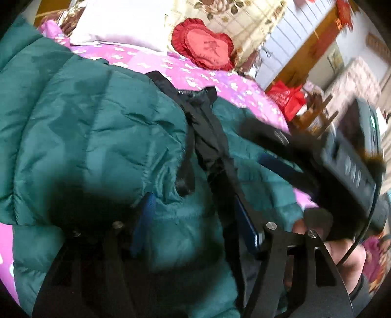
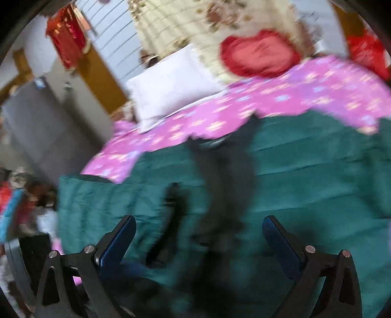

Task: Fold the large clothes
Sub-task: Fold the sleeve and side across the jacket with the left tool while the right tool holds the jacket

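Note:
A dark green puffer jacket (image 1: 80,127) with black lining and straps (image 1: 207,137) lies on a pink flowered bed sheet (image 1: 195,73). My left gripper (image 1: 193,220) is shut on a thick bunch of the jacket's fabric between its blue pads. The right gripper (image 1: 342,156) shows in the left wrist view at the right, over the jacket's edge. In the blurred right wrist view my right gripper (image 2: 199,242) is open above the spread green jacket (image 2: 305,176), with nothing between its blue pads (image 2: 281,247).
A red heart-shaped cushion (image 1: 202,46) and a white pillow (image 1: 117,24) lie at the head of the bed against a flowered headboard (image 1: 232,14). A red bag (image 1: 288,97) and wooden furniture stand beside the bed. A grey cabinet (image 2: 41,127) stands left.

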Demonstrator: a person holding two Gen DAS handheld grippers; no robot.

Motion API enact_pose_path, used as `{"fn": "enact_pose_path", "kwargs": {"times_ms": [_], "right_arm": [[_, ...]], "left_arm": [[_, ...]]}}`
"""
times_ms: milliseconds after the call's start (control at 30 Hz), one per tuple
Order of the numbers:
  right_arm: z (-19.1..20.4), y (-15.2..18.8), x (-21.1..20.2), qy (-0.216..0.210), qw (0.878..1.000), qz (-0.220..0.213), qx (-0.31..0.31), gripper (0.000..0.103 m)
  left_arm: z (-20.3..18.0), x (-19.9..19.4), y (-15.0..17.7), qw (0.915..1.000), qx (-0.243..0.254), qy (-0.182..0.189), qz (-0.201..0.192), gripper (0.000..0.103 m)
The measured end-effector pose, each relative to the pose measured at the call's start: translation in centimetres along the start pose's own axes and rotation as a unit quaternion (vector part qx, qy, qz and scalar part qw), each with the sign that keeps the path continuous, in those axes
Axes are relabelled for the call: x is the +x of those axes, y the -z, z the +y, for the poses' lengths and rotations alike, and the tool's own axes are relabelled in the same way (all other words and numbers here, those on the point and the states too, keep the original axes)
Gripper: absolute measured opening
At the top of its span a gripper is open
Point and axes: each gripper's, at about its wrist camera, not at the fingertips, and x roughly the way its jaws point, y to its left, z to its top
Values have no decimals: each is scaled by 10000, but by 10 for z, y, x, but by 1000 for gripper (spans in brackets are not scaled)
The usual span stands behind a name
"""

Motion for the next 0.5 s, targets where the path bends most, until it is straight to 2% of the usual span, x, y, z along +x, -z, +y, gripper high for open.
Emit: {"fn": "enact_pose_path", "kwargs": {"times_ms": [67, 133, 233, 367, 467, 500], "right_arm": [[11, 0, 21, -334, 9990, 251, -125, 97], [19, 0, 39, -628, 9962, 548, -247, 97], [23, -1, 58, -531, 9948, 803, -323, 97], [21, -4, 77, -930, 9890, 1136, -183, 97], [26, -4, 83, -1126, 9855, 1232, -318, 82], [25, -4, 86, -1179, 9847, 1238, -338, 61]], "left_arm": [[3, 0, 4, 10000, -39, 42, 29, 65], [9, -3, 7, 9998, -140, 140, 27, 65], [19, -6, 9, 9992, -317, 230, 42, 63], [26, -11, 8, 9977, -506, 439, 45, 63], [27, -13, 8, 9973, -568, 471, 40, 63], [28, -13, 9, 9972, -581, 475, 50, 63]]}}
